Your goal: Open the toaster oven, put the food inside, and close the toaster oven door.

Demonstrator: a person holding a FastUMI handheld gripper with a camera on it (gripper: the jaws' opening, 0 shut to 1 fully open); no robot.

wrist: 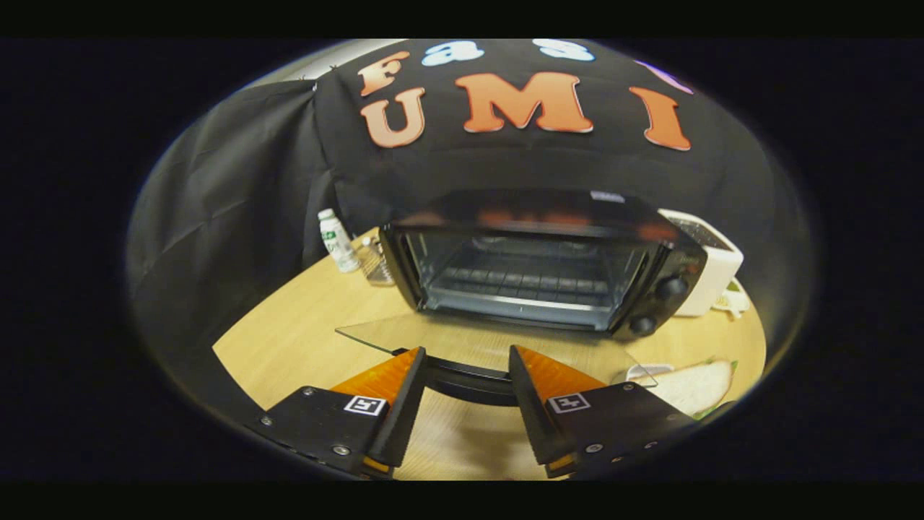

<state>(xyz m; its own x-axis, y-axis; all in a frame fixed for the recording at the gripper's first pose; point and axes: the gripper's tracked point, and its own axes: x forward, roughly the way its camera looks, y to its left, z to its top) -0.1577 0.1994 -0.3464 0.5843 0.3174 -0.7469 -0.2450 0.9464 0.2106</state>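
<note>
Dim fisheye view, edges warped, soft overhead glare.

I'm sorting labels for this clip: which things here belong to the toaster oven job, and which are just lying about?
For the job:
- toaster oven, open
- its glass door, folded down flat
- door handle, between the open gripper fingers
- slice of bread, on the table right of the fingers

Lying about:
- white bottle
- white appliance behind the oven
- table
</note>
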